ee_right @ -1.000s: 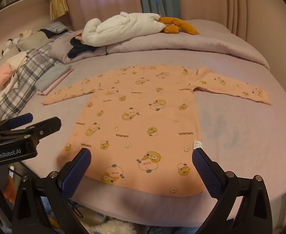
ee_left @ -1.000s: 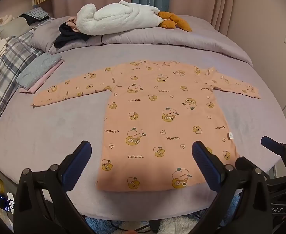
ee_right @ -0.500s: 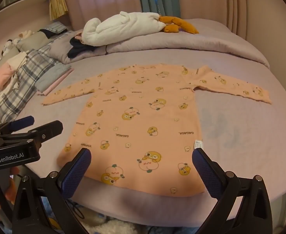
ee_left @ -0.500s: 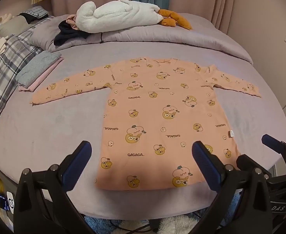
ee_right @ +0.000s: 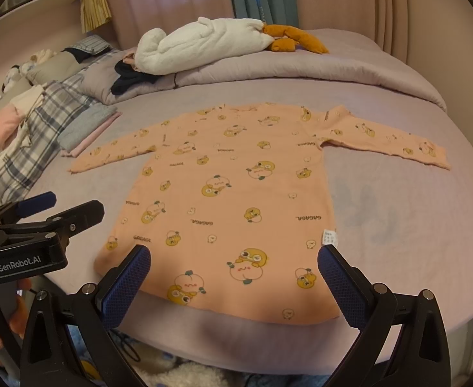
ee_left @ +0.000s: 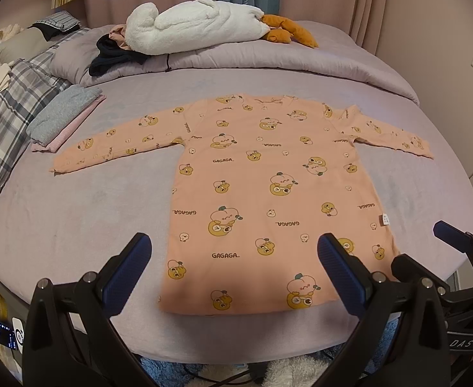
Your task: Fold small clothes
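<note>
Peach long-sleeved cotton shirt with cartoon print [ee_left: 268,193] lies flat on the lilac bed sheet [ee_left: 75,219], sleeves outstretched, hem nearest both tools. Left hand-held gripper [ee_left: 233,274]: jaws spread wide, empty, above the hem. Right hand-held gripper [ee_right: 233,277]: likewise spread, empty, over the hem.

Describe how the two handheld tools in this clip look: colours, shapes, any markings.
Both match: black angular frames with silver screws, each carrying two long fingers faced with dark blue textured pads. The left tool shows white "GenRobot.AI" lettering on its body in the right wrist view. The right tool shows partial white letters "DAS" in the left wrist view.
</note>
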A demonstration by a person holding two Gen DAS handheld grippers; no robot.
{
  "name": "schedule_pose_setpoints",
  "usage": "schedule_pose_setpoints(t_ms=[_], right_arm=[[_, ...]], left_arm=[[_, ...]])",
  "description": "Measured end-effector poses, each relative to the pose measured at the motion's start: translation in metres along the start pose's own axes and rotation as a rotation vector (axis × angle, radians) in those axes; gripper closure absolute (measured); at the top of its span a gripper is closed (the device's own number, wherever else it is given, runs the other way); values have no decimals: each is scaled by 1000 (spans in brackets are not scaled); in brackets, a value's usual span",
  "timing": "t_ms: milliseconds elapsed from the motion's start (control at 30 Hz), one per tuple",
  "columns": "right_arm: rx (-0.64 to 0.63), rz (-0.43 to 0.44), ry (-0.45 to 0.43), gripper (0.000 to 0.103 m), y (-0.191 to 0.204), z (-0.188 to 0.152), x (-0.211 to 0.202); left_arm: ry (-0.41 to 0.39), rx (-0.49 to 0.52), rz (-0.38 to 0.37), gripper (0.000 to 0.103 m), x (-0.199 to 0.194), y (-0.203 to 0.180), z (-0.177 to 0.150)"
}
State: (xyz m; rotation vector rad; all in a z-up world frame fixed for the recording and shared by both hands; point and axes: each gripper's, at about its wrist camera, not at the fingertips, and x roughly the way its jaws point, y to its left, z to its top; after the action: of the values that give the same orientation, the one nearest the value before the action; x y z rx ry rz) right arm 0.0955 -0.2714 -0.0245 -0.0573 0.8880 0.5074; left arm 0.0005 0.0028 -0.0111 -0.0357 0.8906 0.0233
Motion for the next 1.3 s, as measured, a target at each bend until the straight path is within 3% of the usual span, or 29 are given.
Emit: schedule_pose_setpoints(t_ms=[1300], right_arm=[[1, 4, 5, 1, 1, -2, 3]], left_arm=[[11, 7, 1, 0, 2, 1, 0]])
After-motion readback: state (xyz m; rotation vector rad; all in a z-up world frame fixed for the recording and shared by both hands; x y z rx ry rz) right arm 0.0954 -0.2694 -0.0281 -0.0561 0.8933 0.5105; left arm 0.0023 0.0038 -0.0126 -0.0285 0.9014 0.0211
